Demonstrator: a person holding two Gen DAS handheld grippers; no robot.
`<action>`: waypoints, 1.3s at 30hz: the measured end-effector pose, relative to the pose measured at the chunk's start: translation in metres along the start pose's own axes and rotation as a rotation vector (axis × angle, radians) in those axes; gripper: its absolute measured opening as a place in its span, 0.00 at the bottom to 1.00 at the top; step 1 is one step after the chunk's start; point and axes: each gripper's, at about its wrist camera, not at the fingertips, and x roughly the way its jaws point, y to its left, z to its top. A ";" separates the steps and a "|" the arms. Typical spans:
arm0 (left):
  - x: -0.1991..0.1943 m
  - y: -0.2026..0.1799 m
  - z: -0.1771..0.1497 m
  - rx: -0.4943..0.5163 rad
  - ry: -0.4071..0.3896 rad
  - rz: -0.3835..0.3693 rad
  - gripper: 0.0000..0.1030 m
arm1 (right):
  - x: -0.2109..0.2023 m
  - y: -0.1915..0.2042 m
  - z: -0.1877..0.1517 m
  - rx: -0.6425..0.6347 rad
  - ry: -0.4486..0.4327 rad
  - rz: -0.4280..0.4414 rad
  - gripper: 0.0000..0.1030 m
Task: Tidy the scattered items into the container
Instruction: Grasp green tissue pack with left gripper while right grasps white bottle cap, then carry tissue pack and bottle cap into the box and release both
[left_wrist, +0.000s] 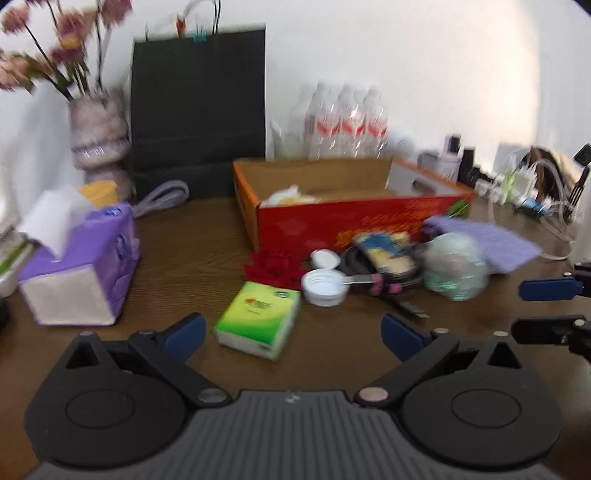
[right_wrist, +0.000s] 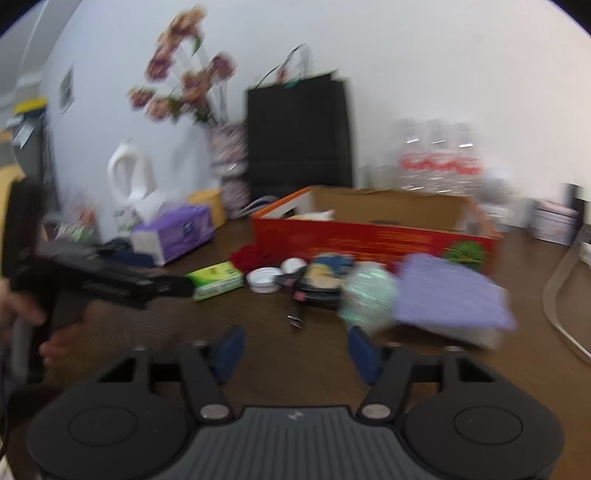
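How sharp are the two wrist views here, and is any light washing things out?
Left wrist: mild motion blur, green tissue pack still readable, bright wash on the wall at right. Right wrist: heavier smear, purple cloth and water bottles streaked; fisheye bending in both.

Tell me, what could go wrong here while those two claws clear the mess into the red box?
Both the left gripper and right gripper are open and empty. Three possible risks:

1. The black coiled cable is tangled with small items; lifting one may drag others.
2. The two white round bottle caps are shallow and could slip from the fingers.
3. The red cardboard box has a tall front wall, so a low carry might hit it.
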 end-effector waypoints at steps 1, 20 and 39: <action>0.010 0.004 0.003 0.001 0.012 0.011 0.97 | 0.014 0.004 0.007 -0.021 0.014 0.009 0.46; 0.033 0.048 -0.001 -0.162 0.060 -0.005 0.46 | 0.175 0.035 0.063 -0.313 0.178 0.075 0.48; -0.118 -0.077 -0.020 -0.207 -0.278 0.179 0.45 | -0.018 0.023 0.057 -0.059 -0.181 -0.109 0.38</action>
